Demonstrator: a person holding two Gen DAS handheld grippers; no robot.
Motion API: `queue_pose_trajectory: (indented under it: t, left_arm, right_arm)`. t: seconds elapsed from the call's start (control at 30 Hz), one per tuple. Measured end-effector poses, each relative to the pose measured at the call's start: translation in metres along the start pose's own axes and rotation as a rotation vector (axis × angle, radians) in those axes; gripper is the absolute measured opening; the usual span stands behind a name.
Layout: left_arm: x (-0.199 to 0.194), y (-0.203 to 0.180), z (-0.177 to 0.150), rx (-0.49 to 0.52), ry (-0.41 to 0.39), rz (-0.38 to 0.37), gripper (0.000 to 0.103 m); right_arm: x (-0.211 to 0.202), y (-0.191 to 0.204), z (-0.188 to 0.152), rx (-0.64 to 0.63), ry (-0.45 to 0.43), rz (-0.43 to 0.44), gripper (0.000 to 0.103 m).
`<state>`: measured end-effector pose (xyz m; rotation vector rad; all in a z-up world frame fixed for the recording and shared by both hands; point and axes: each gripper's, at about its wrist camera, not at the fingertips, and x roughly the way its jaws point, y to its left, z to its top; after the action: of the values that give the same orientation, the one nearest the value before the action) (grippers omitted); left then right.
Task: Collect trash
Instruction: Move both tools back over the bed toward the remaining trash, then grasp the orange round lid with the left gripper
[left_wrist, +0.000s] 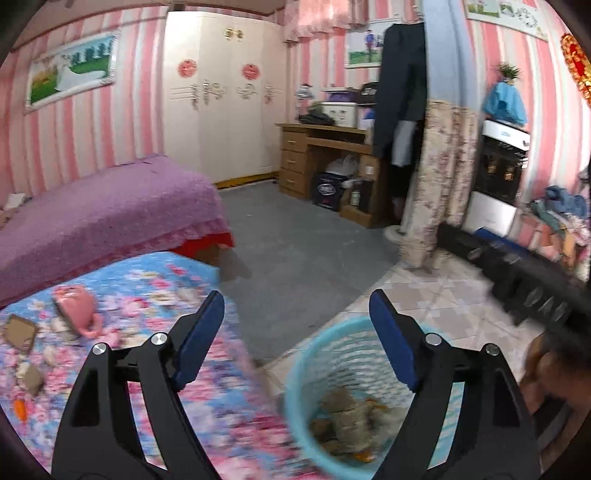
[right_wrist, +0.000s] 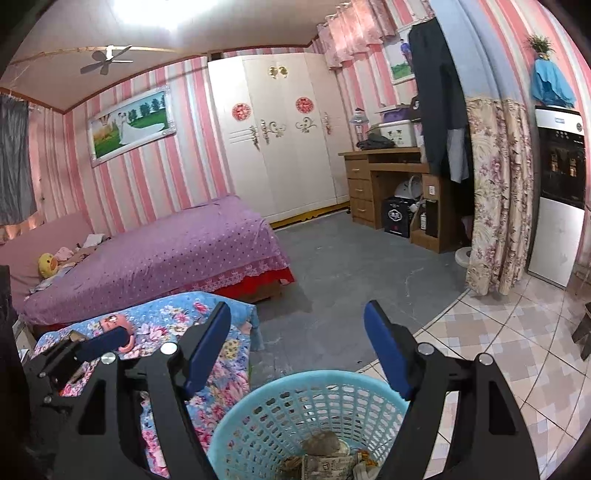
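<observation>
A light blue mesh basket (left_wrist: 317, 354) stands on the floor beside a table with a floral cloth (left_wrist: 155, 280); crumpled paper trash (left_wrist: 347, 417) lies inside it. It also shows in the right wrist view (right_wrist: 295, 402), with trash (right_wrist: 325, 454) at its bottom. Cardboard scraps (left_wrist: 18, 332) and an orange bit (left_wrist: 20, 408) lie on the cloth near a pink mug (left_wrist: 75, 306). My left gripper (left_wrist: 295, 314) is open and empty above the basket's edge. My right gripper (right_wrist: 297, 325) is open and empty over the basket. The left gripper (right_wrist: 99, 341) shows at the left of the right wrist view.
A bed with a purple cover (left_wrist: 110, 206) stands behind the table. A wooden desk (left_wrist: 325, 162), a floral curtain (left_wrist: 439, 177) and a water dispenser (left_wrist: 498, 173) line the far side. Grey carpet (left_wrist: 295, 240) and tiled floor (right_wrist: 498, 350) lie around the basket.
</observation>
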<state>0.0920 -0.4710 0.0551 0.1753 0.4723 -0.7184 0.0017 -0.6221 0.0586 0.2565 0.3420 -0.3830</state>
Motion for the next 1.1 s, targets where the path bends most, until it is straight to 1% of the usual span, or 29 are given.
queue_pose_trajectory:
  t: [0.03,0.1,0.13,0.17,0.23,0.27,0.4,0.43,0.5,0.57,0.63,0.7,0.8,0.87,0.9,0.97,1.0,1.03,1.07,1.1]
  left_arm:
    - [-0.006,0.019,-0.005,0.004,-0.003,0.048,0.079]
    - [-0.015,0.047,-0.014,0.001,-0.003,0.11,0.085]
    - [-0.021,0.07,-0.021,0.0,-0.002,0.168,0.09]
    - [-0.028,0.093,-0.028,-0.003,-0.001,0.232,0.093]
    - [-0.04,0.139,-0.044,-0.017,0.021,0.337,0.093]
    - [-0.046,0.164,-0.054,-0.038,0.036,0.388,0.093]
    - [-0.077,0.263,-0.095,-0.16,0.098,0.534,0.093]
    - [-0.081,0.279,-0.102,-0.187,0.114,0.552,0.093]
    - [-0.088,0.319,-0.126,-0.258,0.16,0.598,0.093]
    - [-0.089,0.344,-0.145,-0.3,0.19,0.6,0.093]
    - [-0.087,0.358,-0.158,-0.323,0.208,0.597,0.093]
    - [-0.082,0.372,-0.169,-0.349,0.235,0.566,0.093]
    - [-0.074,0.384,-0.173,-0.371,0.26,0.558,0.092]
    - [-0.069,0.386,-0.177,-0.378,0.263,0.515,0.091]
    - [-0.065,0.387,-0.176,-0.375,0.272,0.505,0.09]
    - [-0.057,0.39,-0.18,-0.383,0.295,0.478,0.077]
    - [-0.049,0.39,-0.182,-0.379,0.32,0.453,0.073]
    - [-0.044,0.389,-0.186,-0.373,0.349,0.446,0.057]
    - [-0.039,0.389,-0.19,-0.374,0.373,0.433,0.05]
    - [-0.04,0.389,-0.191,-0.373,0.366,0.43,0.047]
  right_arm:
    - [0.001,0.005,0.0,-0.007,0.002,0.009,0.074]
    - [0.005,0.018,-0.001,-0.023,0.007,0.033,0.074]
    - [0.007,0.023,-0.002,-0.029,0.01,0.044,0.074]
    - [0.009,0.032,-0.003,-0.043,0.017,0.06,0.074]
    - [0.014,0.053,-0.006,-0.068,0.03,0.084,0.074]
    - [0.017,0.065,-0.008,-0.08,0.037,0.106,0.074]
    - [0.025,0.123,-0.019,-0.158,0.063,0.195,0.074]
    - [0.027,0.137,-0.023,-0.177,0.071,0.214,0.075]
    - [0.031,0.17,-0.032,-0.228,0.094,0.249,0.075]
    - [0.035,0.198,-0.042,-0.27,0.111,0.27,0.075]
    - [0.04,0.224,-0.052,-0.292,0.137,0.31,0.075]
    - [0.046,0.252,-0.065,-0.31,0.166,0.345,0.075]
    - [0.056,0.29,-0.087,-0.359,0.211,0.373,0.075]
    - [0.061,0.311,-0.099,-0.395,0.232,0.373,0.075]
    - [0.065,0.321,-0.106,-0.405,0.244,0.375,0.075]
    - [0.072,0.337,-0.115,-0.417,0.271,0.383,0.075]
    - [0.078,0.344,-0.12,-0.423,0.284,0.384,0.075]
    - [0.082,0.35,-0.124,-0.428,0.297,0.388,0.075]
    - [0.086,0.358,-0.129,-0.438,0.311,0.394,0.075]
    - [0.091,0.366,-0.133,-0.446,0.32,0.401,0.075]
